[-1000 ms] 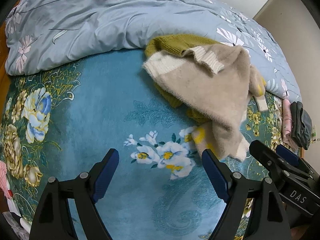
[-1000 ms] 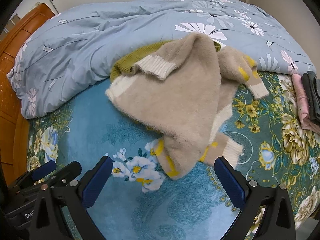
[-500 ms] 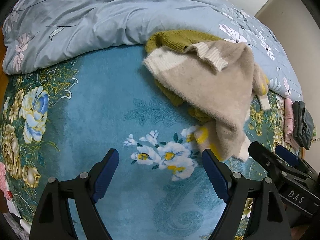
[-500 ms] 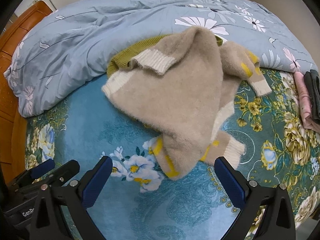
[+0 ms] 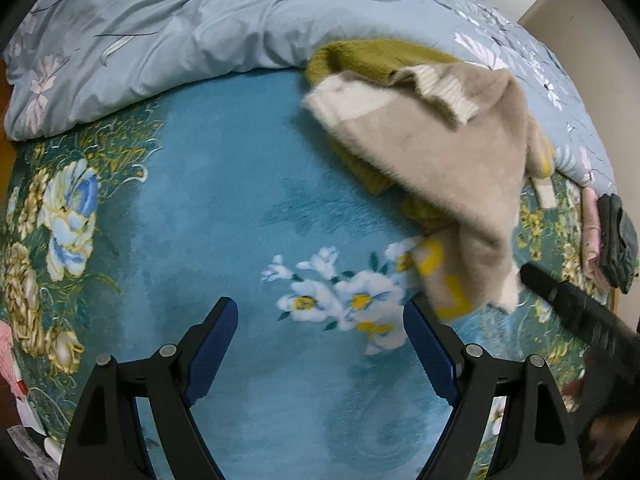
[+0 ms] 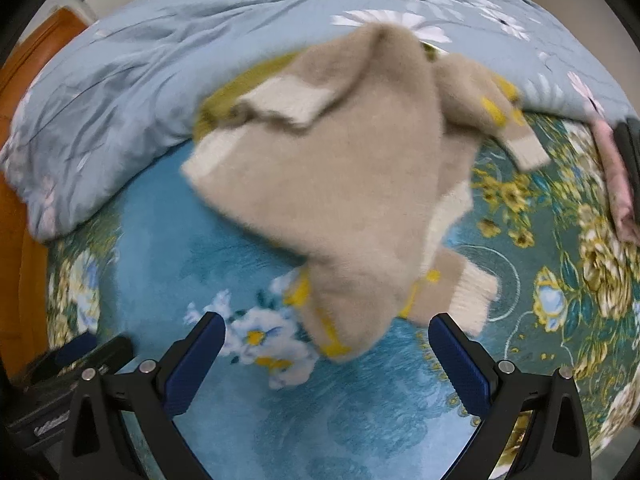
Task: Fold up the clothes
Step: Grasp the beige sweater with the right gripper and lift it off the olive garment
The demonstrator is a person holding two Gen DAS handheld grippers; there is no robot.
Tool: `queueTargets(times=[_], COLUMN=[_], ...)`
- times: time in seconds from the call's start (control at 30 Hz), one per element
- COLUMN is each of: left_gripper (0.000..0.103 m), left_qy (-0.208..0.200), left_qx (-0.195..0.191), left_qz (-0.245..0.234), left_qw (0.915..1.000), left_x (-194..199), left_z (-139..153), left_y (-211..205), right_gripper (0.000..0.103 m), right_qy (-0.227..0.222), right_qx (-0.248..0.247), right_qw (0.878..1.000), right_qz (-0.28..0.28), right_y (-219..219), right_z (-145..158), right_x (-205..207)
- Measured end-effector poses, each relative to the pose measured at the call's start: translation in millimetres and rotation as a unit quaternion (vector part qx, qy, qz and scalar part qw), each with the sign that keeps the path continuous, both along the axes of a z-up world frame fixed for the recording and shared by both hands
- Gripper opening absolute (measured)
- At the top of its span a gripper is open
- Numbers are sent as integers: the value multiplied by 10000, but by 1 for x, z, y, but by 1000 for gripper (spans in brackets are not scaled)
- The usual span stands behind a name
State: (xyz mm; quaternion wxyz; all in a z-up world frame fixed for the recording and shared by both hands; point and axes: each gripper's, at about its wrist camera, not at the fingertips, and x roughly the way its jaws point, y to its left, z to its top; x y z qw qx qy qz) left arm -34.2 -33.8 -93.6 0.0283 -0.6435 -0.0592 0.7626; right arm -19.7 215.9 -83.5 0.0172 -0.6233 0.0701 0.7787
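A crumpled fuzzy beige sweater (image 6: 348, 184) with cream cuffs and yellow marks lies on the teal floral bedspread (image 6: 280, 432), draped over an olive-green knit garment (image 5: 376, 56). In the left wrist view the sweater (image 5: 448, 168) is at the upper right. My left gripper (image 5: 320, 336) hovers open over bare bedspread (image 5: 224, 200), the sweater's lower tip beside its right finger. My right gripper (image 6: 326, 350) is open just in front of the sweater's lower tip, nothing between its fingers. The right view is blurred.
A rumpled light-blue floral duvet (image 5: 192, 32) fills the far side of the bed. Folded pink and dark clothes (image 5: 608, 236) are stacked at the right edge. An orange wooden bed frame (image 6: 24, 216) runs along the left. The other gripper (image 6: 76, 364) shows at lower left.
Both grippers have moved forward toward the sweater, which now looks larger and nearer; the right one moves fast enough to blur. Both stay open. The clothes have not shifted.
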Motion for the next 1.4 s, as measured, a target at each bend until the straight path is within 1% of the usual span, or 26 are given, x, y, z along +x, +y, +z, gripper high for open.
queueTargets(times=[0.17, 0.3, 0.33, 0.37, 0.4, 0.47, 0.53, 0.57, 0.63, 0.73, 0.77, 0.87, 1.0, 1.1, 1.2, 1.23, 1.33, 1.4], left_gripper=[85, 85, 85, 85, 85, 85, 85, 85, 85, 85, 85, 85, 85, 85, 85, 85, 85, 85], left_qy=[-30, -80, -93, -105, -118, -143, -168, -180, -179, -77, -42, 123, 313, 438, 605, 681, 948, 1150], left_qx=[-145, -232, -254, -276, -298, -342, -385, -407, -434, -413, -401, -313, -189, -149, -104, -82, -60, -61], left_qz=[263, 487, 543, 599, 655, 767, 878, 934, 1036, 1151, 1182, 1314, 1497, 1672, 1968, 2094, 2432, 2641], left_qw=[9995, 9985, 9982, 9978, 9973, 9964, 9952, 9946, 9935, 9925, 9922, 9908, 9881, 9848, 9785, 9754, 9653, 9576], left_x=[15, 26, 28, 31, 34, 40, 45, 48, 54, 62, 65, 83, 113, 138, 162, 171, 195, 211], left_z=[1, 5, 6, 7, 8, 10, 11, 12, 15, 26, 30, 45, 62, 73, 86, 91, 110, 125], left_y=[-27, -47, -52, -57, -62, -72, -83, -88, -97, -106, -109, -117, -130, -145, -165, -174, -198, -214], right_gripper=[103, 100, 92, 86, 77, 68, 46, 42, 33, 27, 27, 24, 23, 23, 23, 23, 23, 23], right_qy=[-344, -361, -402, -453, -515, -637, -628, -617, -484, -214, -81, 310, 766, 941, 1068, 1092, 1184, 1210], right_qx=[-69, 140, 216, 292, 390, 505, 458, 433, 299, 48, -65, -428, -957, -1297, -1643, -1736, -2250, -2703], right_qw=[9991, 9991, 9988, 9984, 9978, 9966, 9970, 9971, 9981, 9986, 9986, 9978, 9924, 9867, 9778, 9750, 9592, 9449], right_qz=[-217, 156, 159, 143, 132, 105, 8, -45, -240, -488, -516, -398, -65, 286, 745, 854, 1236, 1396], right_y=[22, 7, 5, 3, 3, 2, 5, 7, 17, 34, 38, 46, 38, 17, -18, -30, -76, -106], right_z=[-34, -52, -57, -63, -66, -70, -63, -58, -44, -14, -1, 36, 92, 126, 157, 163, 184, 199], right_x=[-11, -28, -32, -37, -41, -47, -47, -48, -46, -43, -45, -48, -32, -12, 11, 17, 37, 47])
